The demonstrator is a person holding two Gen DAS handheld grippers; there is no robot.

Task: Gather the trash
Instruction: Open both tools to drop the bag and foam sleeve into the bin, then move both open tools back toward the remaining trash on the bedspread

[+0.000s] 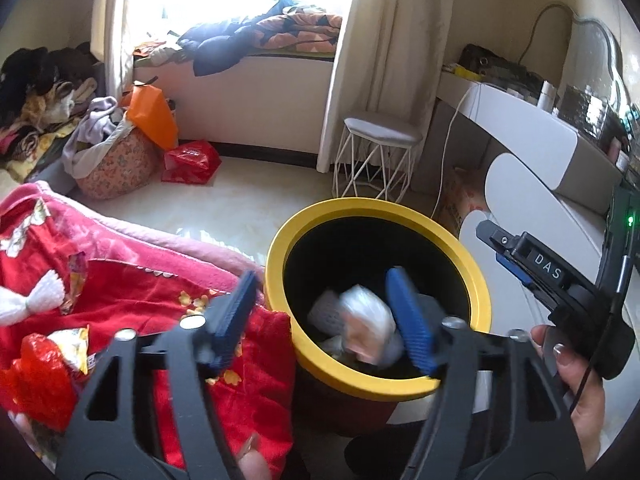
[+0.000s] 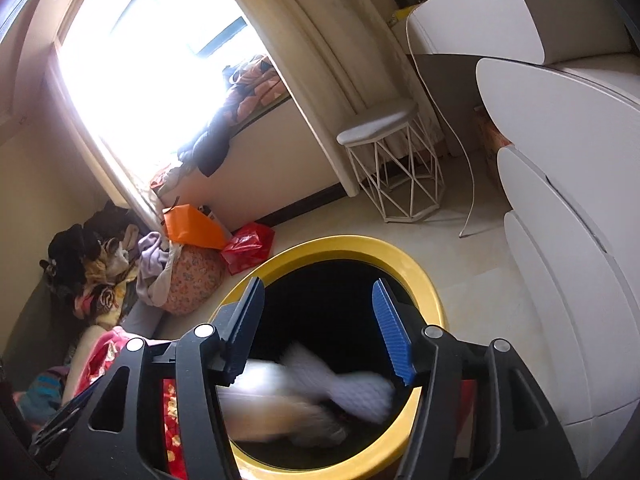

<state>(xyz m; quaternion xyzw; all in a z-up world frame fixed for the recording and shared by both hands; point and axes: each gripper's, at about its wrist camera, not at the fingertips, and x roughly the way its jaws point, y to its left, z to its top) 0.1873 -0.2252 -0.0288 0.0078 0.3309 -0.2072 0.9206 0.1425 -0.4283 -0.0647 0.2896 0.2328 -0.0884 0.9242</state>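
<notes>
L to R in the left wrist view: a red blanket (image 1: 132,296) is lying over the bed edge at the far left, w/ a white foam-net sleeve (image 1: 34,298) sitting on it and a red-and-yellow snack wrapper (image 1: 48,364) lying lower down on the same cloth. Next, the left gripper (image 1: 324,320) is hanging w/ its jaws spread wide, nothing pressed between the blue pads – its left finger is standing over the blanket, its right one over the mouth of the bin. The yellow-rimmed bin (image 1: 276,264) is standing on the pale floor, touching the blanket's edge. Inside it a crumpled clear plastic bag (image 1: 368,320) and another white foam net (image 1: 326,314) are lying, blurred. Behind, a white wire stool (image 1: 378,160) is standing by the curtain. At the far right a hand (image 1: 576,380) is gripping the right gripper (image 1: 496,244), seen side-on beside the bin rim.

In the right wrist view the right gripper (image 2: 318,328) is also standing open over the bin (image 2: 432,300) – a white foam net (image 2: 352,388) and a pale blurred wad (image 2: 276,404) are showing below the pads, apart from them, inside the rim.
</notes>
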